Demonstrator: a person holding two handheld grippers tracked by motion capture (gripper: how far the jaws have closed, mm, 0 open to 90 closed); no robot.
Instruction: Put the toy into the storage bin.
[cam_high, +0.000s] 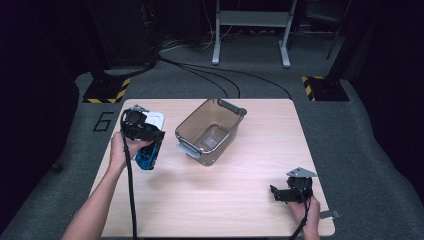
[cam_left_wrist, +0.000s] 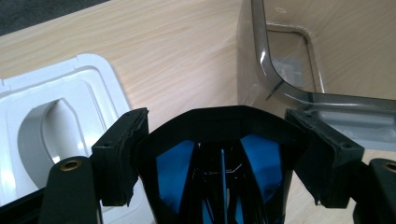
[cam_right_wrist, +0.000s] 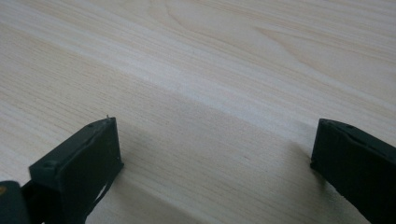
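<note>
The left gripper (cam_left_wrist: 219, 154) had its padded fingers (cam_left_wrist: 122, 154) pressed against both sides of a black-and-blue object (cam_left_wrist: 217, 163), clamping it at a middling spread; in the high view that object (cam_high: 146, 157) hung below the left gripper (cam_high: 145, 142), above the table's (cam_high: 225, 200) left part. Just behind the fingers lay a white lid (cam_left_wrist: 56, 116), flat on the wood. To the other side, near the held object, stood a clear grey bin (cam_high: 210, 131) with its rim (cam_left_wrist: 280, 88) close to one pad. The right gripper (cam_right_wrist: 212, 154) held its fingers (cam_right_wrist: 88, 158) wide apart with only bare wood between them, low over the table, well apart from the bin (cam_high: 291, 194).
</note>
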